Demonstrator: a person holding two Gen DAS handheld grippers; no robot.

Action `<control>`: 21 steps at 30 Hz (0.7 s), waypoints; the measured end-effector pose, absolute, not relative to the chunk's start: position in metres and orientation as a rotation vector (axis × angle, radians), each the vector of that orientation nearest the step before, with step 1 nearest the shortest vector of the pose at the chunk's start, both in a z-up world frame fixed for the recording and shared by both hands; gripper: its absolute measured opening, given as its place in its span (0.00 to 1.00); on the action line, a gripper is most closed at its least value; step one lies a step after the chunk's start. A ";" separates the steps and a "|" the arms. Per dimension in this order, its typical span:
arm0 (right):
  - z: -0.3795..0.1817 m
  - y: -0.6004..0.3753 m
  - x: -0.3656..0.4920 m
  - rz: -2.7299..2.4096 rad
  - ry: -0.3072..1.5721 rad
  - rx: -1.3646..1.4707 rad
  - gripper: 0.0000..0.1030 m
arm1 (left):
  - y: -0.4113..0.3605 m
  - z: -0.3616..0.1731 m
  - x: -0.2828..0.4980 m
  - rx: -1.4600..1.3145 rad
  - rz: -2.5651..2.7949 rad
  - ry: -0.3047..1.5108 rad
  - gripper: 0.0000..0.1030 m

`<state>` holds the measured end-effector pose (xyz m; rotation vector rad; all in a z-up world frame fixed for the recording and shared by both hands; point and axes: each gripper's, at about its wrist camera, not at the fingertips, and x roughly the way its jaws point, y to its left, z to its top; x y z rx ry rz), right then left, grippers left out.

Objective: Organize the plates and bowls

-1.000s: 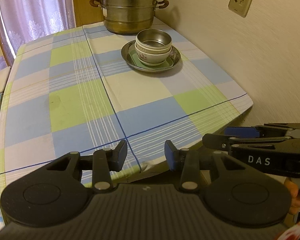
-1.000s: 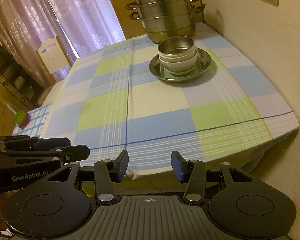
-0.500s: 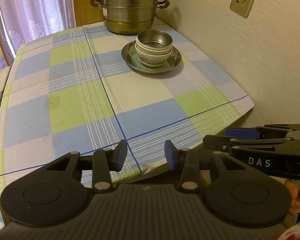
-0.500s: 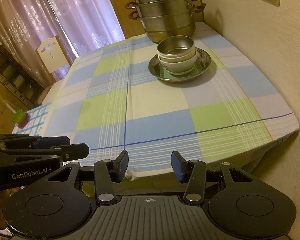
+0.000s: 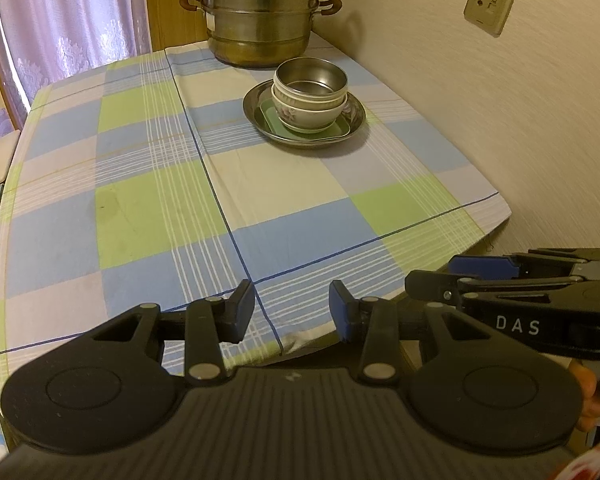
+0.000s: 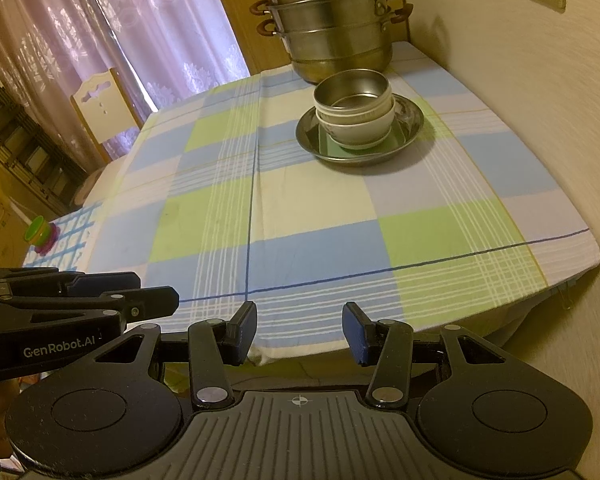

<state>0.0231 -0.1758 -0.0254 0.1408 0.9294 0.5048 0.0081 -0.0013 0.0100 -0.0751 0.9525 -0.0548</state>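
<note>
A steel bowl (image 5: 310, 79) (image 6: 352, 90) nests in white floral bowls (image 5: 308, 114) (image 6: 360, 126). They stand on a green square plate (image 5: 336, 130) (image 6: 330, 146) inside a round steel plate (image 5: 354, 118) (image 6: 410, 114) at the table's far right. My left gripper (image 5: 292, 310) hangs open over the table's near edge, nothing between its fingers. My right gripper (image 6: 299, 330) is likewise open and empty at the near edge. Each gripper shows in the other's view: the right one (image 5: 452, 276), the left one (image 6: 156, 294).
A large stacked steel steamer pot (image 5: 262, 12) (image 6: 334, 28) stands behind the dishes. A checked cloth (image 5: 160, 200) (image 6: 300, 216) covers the table. The wall (image 5: 520, 120) runs along the right side. A chair (image 6: 100, 108) and a small green cup (image 6: 38, 232) sit at the left.
</note>
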 end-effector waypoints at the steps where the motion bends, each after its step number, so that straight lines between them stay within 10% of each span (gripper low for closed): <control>1: -0.025 -0.176 0.023 0.505 0.929 0.141 0.46 | -0.001 0.010 0.009 -0.076 -0.054 0.953 0.37; 21: -0.025 -0.171 0.039 0.522 0.932 0.117 0.46 | 0.002 0.008 0.022 -0.084 -0.045 0.957 0.36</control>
